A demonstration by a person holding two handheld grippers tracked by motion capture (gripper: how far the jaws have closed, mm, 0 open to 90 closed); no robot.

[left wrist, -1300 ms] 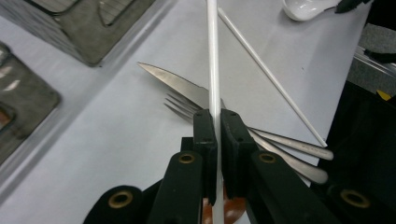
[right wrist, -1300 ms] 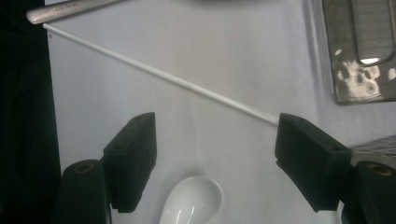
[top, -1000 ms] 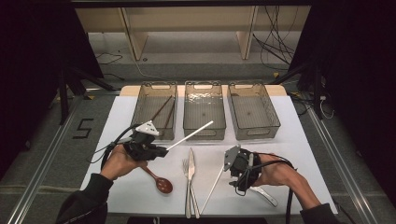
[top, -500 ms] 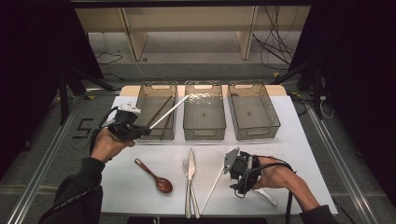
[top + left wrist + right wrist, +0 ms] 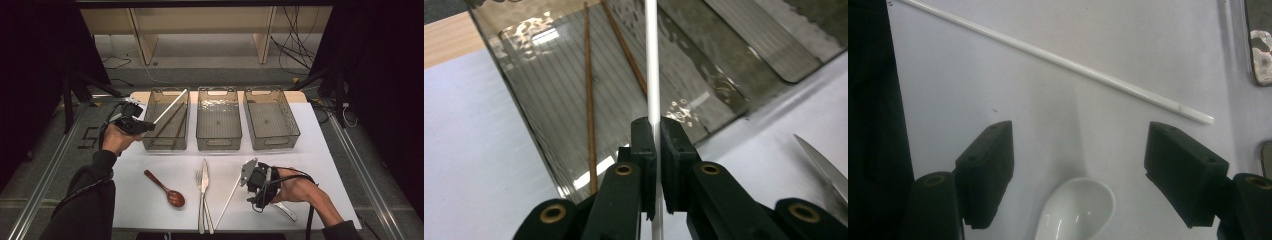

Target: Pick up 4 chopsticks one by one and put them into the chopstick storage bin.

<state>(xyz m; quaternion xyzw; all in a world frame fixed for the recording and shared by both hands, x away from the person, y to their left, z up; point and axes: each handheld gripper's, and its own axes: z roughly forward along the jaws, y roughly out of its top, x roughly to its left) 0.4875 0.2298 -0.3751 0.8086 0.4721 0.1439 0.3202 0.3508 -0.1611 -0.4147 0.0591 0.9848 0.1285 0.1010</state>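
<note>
High view: you stand at a white counter (image 5: 150,210) with three clear bins in a row along its far edge. Your left claw (image 5: 148,126) is clamped on one end of a white chopstick (image 5: 170,106), which slants up and away over the left bin (image 5: 165,142), its free tip above the bin's far right corner. Two brown chopsticks (image 5: 170,120) already lie inside that bin, so the bin seems to be the place for chopsticks, and you appear to hold the white one over it to drop it in with them. The middle bin (image 5: 218,142) and the right bin (image 5: 272,142) look empty.

Left gripper view: the two black jaws pinch the white chopstick (image 5: 652,75) tight, with the brown chopsticks (image 5: 589,100) behind it through the bin's clear wall.

Your left forearm reaches forward along the left side of the counter, wrist raised, hand just left of the bin's near left corner, claw pointing right and away.

Your right claw (image 5: 248,176) rests low at the near right, pointing left, jaws wide apart and holding nothing. In the right gripper view a white spoon (image 5: 1078,212) lies between the open jaws, and a second white chopstick (image 5: 1058,61) lies on the counter just beyond them. A brown spoon (image 5: 165,188), a fork (image 5: 200,197) and a knife (image 5: 205,192) lie near the counter's near edge, presumably waiting to be sorted.
</note>
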